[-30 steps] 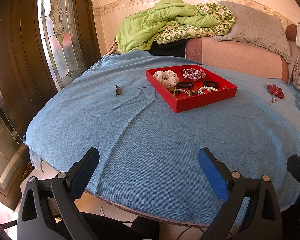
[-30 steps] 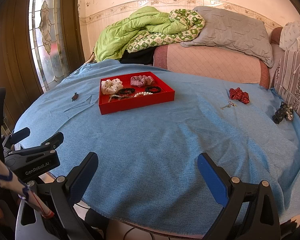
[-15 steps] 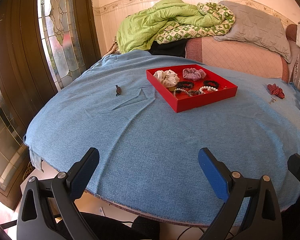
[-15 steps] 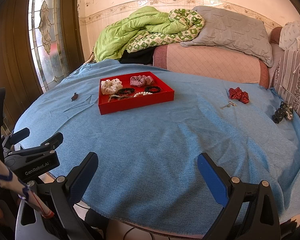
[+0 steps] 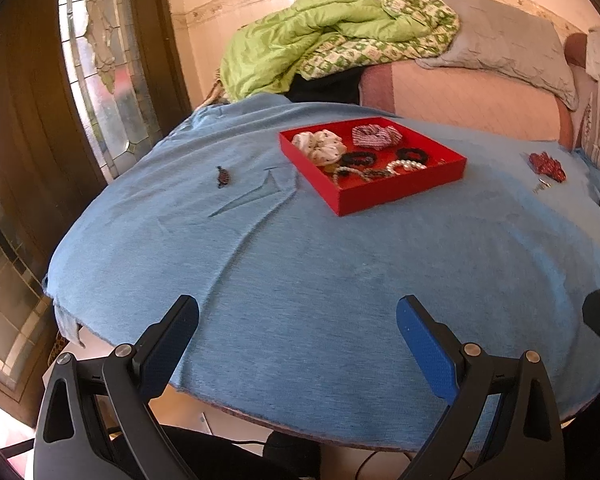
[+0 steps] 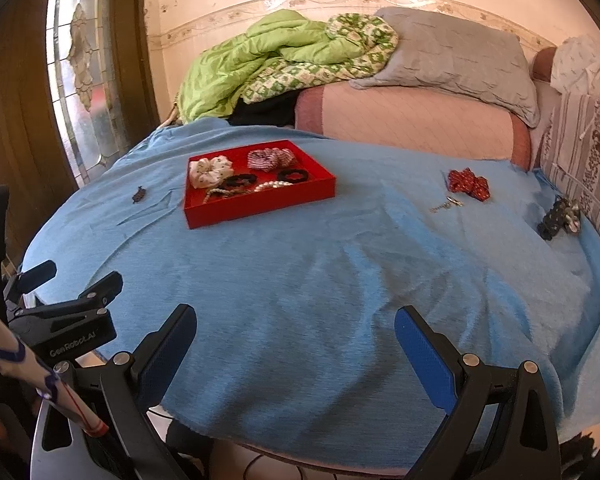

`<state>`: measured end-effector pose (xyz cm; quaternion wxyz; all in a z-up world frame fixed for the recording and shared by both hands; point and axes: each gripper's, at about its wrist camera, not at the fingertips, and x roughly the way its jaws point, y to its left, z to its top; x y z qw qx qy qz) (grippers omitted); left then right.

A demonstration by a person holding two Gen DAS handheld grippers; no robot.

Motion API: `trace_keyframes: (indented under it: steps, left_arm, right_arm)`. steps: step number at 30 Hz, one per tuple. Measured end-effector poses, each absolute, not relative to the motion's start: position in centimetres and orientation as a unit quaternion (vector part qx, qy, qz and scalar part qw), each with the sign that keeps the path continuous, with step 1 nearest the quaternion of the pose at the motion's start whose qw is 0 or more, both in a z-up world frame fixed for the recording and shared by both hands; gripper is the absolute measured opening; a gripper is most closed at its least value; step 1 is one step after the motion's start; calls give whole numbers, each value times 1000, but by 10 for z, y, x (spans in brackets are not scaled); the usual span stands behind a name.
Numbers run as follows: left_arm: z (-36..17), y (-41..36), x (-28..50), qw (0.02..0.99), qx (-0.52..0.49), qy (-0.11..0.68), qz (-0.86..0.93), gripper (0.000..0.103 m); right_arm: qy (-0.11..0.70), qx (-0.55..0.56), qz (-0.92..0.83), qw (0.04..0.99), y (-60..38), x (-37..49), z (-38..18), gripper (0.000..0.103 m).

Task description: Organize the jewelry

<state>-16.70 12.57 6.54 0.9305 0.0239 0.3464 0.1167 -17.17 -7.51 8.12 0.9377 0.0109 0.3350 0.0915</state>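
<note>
Tongs, left [image 5: 296, 332] and right [image 6: 294, 334], are hovering spread and empty at the desk's near edge, red tray [image 6: 260, 204] sitting toward the far-left, while loose red scrunchie [image 6: 468, 184] and tiny clip [image 5: 223, 176] are risking cloth snags.

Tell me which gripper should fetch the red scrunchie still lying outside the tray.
Right, probably. The red scrunchie lies on the blue cloth to the right of the red tray, on the right gripper's side. Both grippers are open and empty; the left gripper would have to cross over.
</note>
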Motion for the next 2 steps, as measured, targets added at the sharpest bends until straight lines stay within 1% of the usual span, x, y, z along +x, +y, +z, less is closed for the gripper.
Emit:
trace_keyframes:
  steps: [2]
  left_arm:
    - [64,119,-161,929,24,356,102,99]
  right_arm:
    - [343,18,82,936,-84,-168,81,101]
